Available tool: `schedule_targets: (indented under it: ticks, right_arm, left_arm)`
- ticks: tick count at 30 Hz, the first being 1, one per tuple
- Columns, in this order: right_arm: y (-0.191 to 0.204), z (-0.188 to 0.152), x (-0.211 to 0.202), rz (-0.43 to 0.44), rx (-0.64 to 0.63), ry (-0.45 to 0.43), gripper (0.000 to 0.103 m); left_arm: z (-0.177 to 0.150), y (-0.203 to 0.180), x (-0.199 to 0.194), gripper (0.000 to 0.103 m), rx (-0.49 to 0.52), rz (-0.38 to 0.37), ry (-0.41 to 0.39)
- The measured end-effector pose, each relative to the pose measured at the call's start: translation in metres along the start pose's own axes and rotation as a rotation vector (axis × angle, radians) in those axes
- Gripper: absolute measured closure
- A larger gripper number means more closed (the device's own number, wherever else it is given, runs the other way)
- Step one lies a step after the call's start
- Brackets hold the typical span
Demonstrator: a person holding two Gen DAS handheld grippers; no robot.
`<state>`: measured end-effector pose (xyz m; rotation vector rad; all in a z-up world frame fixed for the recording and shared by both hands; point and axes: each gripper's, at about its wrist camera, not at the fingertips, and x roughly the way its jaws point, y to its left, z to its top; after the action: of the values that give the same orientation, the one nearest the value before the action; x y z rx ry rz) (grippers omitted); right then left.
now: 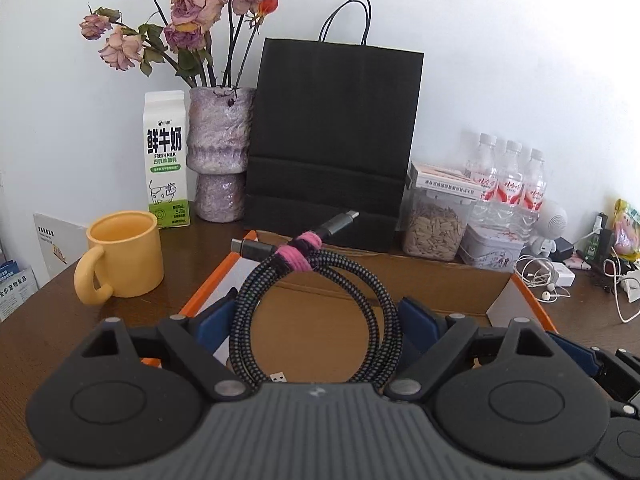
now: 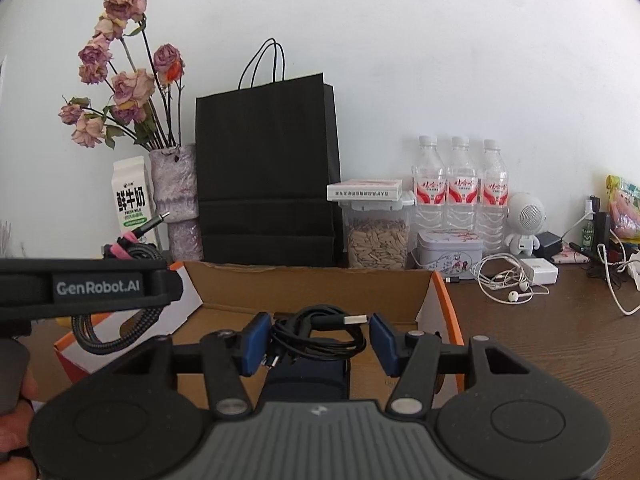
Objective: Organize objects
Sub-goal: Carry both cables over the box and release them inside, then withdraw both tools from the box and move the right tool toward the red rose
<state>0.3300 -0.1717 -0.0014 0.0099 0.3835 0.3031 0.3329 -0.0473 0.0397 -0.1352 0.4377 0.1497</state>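
Setting: a dark brown wooden table [image 2: 560, 340] against a white wall, with an open cardboard box with orange edges [image 2: 316, 284] near its front edge.
Open room: bare wood lies right of the box toward the table's right edge; the box floor is largely bare brown card.
Back edge: a tall black paper bag with cord handles [image 1: 332, 140] stands just behind the box, a purple textured vase of dried roses [image 1: 220, 152] to its left, three clear water bottles [image 2: 460, 192] and a clear tub of seeds [image 2: 376, 236] to its right.
Left gripper [image 1: 316, 320]: blue fingers [image 1: 212, 320] spread wide, a coiled black-and-grey braided cable with a pink band [image 1: 312, 304] between them above the box; whether the pads press on it cannot be told.
Right gripper [image 2: 316, 340]: blue fingers [image 2: 256, 340] partly apart, a bundled thin black USB cable [image 2: 320, 332] between them above the box; the left pad touches the bundle, the right stands just clear of the plug.
Left edge: a yellow ceramic mug [image 1: 124, 256] sits beside the box.
Writing: a white milk carton [image 1: 166, 160] reads "FRESH MILK"; the left gripper's side reads "GenRobot.AI".
Right edge: white earphones [image 2: 508, 284] and chargers lie tangled.
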Motion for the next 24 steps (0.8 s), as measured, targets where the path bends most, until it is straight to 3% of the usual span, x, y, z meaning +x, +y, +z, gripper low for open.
schedule_targets:
  ticks: [1, 3, 12, 24]
  right_arm:
    - [0.001, -0.001, 0.0, -0.008, -0.006, 0.006, 0.022]
    - [0.004, -0.004, -0.003, -0.033, -0.024, -0.016, 0.0]
    - [0.005, -0.003, -0.02, -0.038, -0.02, -0.058, 0.0]
    - [0.009, -0.008, -0.093, -0.02, -0.03, -0.179, 0.0]
  left_arm:
    - [-0.001, 0.001, 0.0, 0.0, -0.001, -0.005, -0.001]
    - [-0.002, 0.004, -0.003, 0.0, -0.015, -0.013, -0.017]
    - [0.001, 0.013, -0.016, 0.0, -0.073, -0.045, -0.017]
    - [-0.001, 0.032, -0.098, 0.0, -0.053, -0.154, -0.125]
